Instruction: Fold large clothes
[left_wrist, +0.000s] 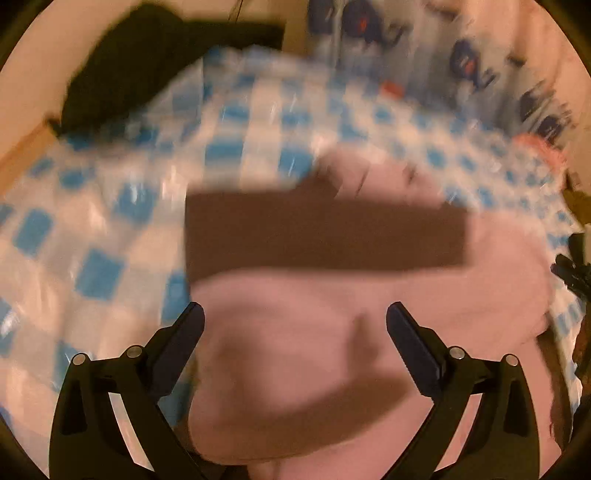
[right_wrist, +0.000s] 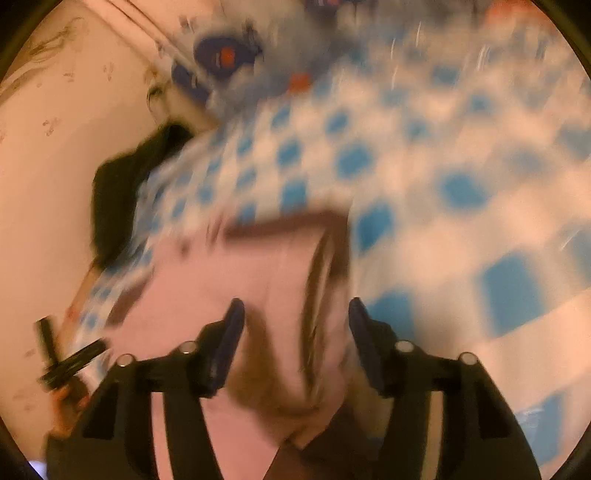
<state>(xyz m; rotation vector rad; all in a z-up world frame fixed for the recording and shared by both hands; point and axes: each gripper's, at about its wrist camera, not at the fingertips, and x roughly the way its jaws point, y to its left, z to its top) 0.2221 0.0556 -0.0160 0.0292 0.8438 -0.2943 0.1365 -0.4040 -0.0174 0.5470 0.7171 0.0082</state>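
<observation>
Pink garment (left_wrist: 332, 332) with a brown band (left_wrist: 325, 232) lies on the blue-checked bedspread (left_wrist: 110, 221), band running left to right in the left view. Left gripper (left_wrist: 295, 321) spread wide above it; right gripper (right_wrist: 295, 317) partly spread over a blurred fold. Black cloth (left_wrist: 122, 70) lies beyond.

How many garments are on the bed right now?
2: a pink garment under the left gripper, and a dark garment at the checkered bedspread's far edge. More may be hidden.

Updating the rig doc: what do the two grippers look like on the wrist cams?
Both alike: left gripper and right gripper have black, cut-out linkage frames with round silver pivot pins and flat, dark navy jaws. Serrated inner edge on one left jaw. No cables, markings or sleeves discernible; frames blurred.
</observation>
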